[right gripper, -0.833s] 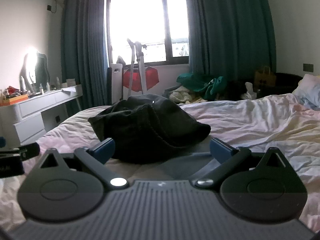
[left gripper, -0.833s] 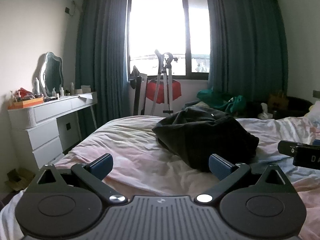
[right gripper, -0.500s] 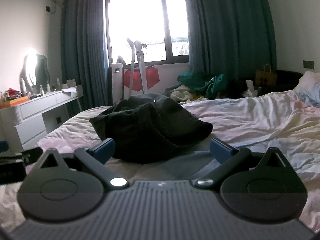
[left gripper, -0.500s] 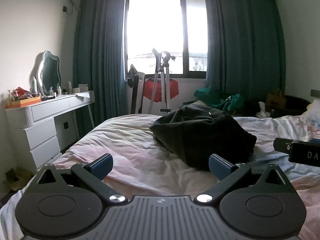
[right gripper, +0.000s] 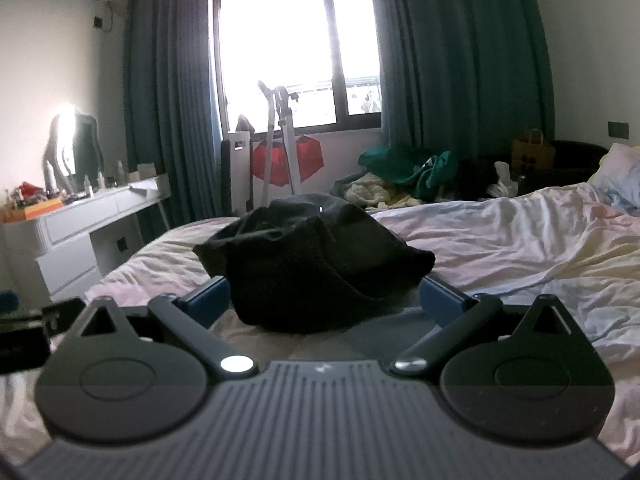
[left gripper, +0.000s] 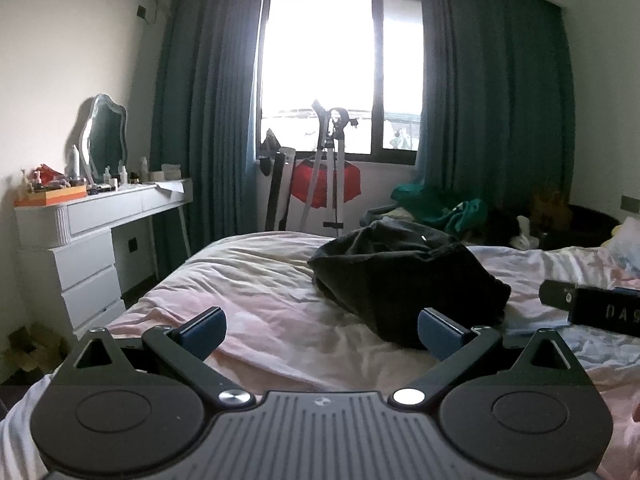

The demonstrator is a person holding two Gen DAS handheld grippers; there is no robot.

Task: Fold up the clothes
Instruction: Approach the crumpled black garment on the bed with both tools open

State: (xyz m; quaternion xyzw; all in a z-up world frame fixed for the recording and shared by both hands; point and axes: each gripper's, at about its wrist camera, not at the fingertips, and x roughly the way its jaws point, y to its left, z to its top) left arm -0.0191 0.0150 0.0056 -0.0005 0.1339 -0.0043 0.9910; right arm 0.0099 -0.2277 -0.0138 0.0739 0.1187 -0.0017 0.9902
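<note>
Black garment [left gripper: 404, 276] heaped on bed [left gripper: 260, 292], both jaws wide, pillow [right gripper: 618, 174] only in right view.

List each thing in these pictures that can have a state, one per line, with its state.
left gripper: open, empty
right gripper: open, empty
dark garment: crumpled heap on the bed, not folded
bed sheet: wrinkled
curtains: drawn apart
dresser drawers: shut
</note>
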